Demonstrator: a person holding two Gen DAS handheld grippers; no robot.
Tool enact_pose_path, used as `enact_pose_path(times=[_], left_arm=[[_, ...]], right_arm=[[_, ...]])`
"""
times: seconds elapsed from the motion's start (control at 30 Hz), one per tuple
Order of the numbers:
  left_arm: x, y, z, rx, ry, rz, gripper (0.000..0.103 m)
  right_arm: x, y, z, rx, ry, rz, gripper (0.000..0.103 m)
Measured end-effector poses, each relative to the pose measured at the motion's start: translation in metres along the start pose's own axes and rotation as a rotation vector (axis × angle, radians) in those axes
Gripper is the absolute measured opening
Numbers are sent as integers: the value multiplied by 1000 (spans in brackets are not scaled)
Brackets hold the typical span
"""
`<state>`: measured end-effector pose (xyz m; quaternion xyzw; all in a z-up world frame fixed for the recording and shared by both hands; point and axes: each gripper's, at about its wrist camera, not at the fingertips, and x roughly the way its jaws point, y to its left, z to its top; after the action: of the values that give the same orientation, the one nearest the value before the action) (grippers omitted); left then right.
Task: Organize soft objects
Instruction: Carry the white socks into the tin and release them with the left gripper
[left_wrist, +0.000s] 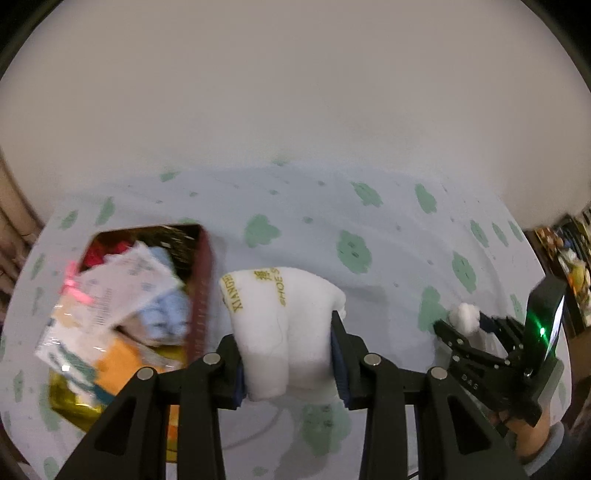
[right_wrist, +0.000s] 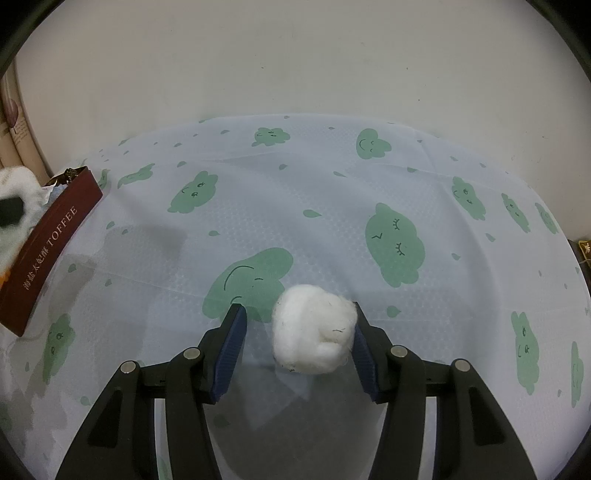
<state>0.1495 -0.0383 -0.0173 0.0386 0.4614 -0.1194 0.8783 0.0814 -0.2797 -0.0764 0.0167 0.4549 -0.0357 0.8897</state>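
Your left gripper (left_wrist: 288, 354) clamps white folded cloth (left_wrist: 280, 317) just right of toffee box (left_wrist: 201, 295). Box crammed: paper packets (left_wrist: 118, 291), blue cloth (left_wrist: 166, 317), orange item (left_wrist: 118, 365). Your right gripper (right_wrist: 299, 336) spread wide; cotton ball (right_wrist: 314, 330) on tablecloth (right_wrist: 295, 184), touching right pad only.

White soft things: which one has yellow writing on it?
The folded white cloth gripped by the left tool has yellow letters. The cotton ball, between the right tool's open fingers, is plain, round and fluffy.
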Motion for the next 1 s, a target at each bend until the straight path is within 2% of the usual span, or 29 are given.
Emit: enact_pose_path(times=[0.23,0.47,0.6,0.8,0.9,1.0], left_arm=[[-28,58,21,-67,-58,94,36],[-30,113,34,-139,-54,178,36],[-19,134,34,-172,-26,200,36],[2,150,30,-210,19,180,37],[10,154,25,-225,39,178,41],[15,160,22,-235,73,185,53]], right_arm=[[0,0,0,0,0,0,52],[-1,0,1,0,0,0,52],[-1,0,1,0,0,-1,52],[-1,0,1,-1,0,-1,52],[-1,0,1,-1,0,-1,52],[-1,0,1,-1,0,-2,52]])
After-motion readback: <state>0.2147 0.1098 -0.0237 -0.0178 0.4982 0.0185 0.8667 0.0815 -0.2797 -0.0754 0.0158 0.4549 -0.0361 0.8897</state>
